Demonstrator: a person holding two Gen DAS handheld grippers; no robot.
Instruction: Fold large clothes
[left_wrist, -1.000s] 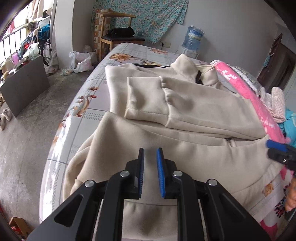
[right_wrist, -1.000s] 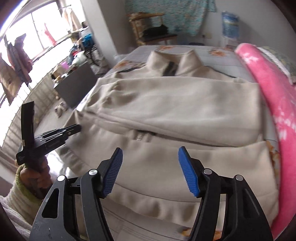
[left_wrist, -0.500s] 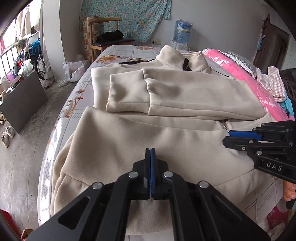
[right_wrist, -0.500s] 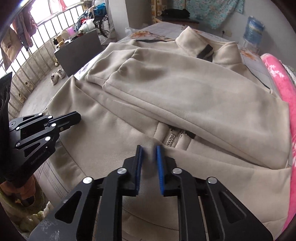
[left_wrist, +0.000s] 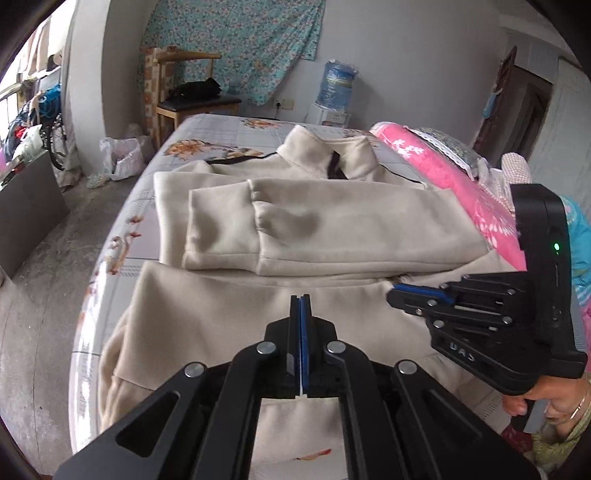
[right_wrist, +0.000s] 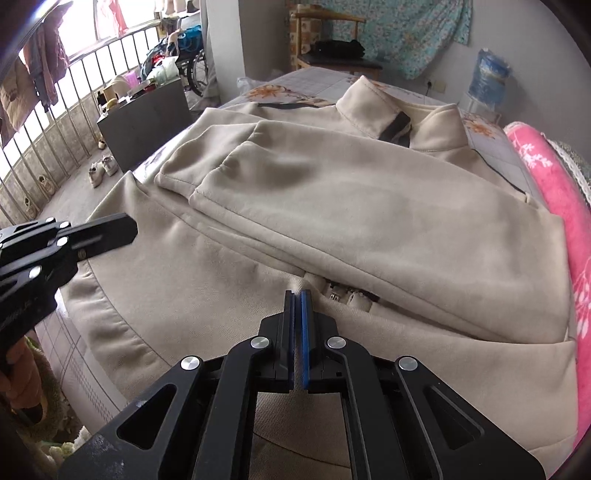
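Note:
A cream zip-up jacket (left_wrist: 332, 229) lies flat on the bed, collar at the far end, both sleeves folded across its chest. My left gripper (left_wrist: 300, 297) sits low over the jacket's lower left part, pads pressed together on a pinch of cloth near the hem. My right gripper (right_wrist: 296, 293) is shut the same way on the jacket (right_wrist: 369, 206) just below the zipper end, with a small pucker of cloth at its tips. Each gripper shows in the other's view, the right gripper (left_wrist: 397, 293) at the right and the left gripper (right_wrist: 125, 230) at the left.
The bed (left_wrist: 221, 133) has a floral grey sheet, and its left edge drops to a concrete floor. A pink blanket (right_wrist: 546, 177) runs along the right side. A wooden chair (left_wrist: 195, 99) and a water jug (left_wrist: 338, 88) stand beyond the bed. A dark cabinet (right_wrist: 147, 122) stands by the railing.
Both grippers closed from open onto the lower jacket. The right gripper came down and in toward the zipper end. The left one shifted slightly over the cloth.

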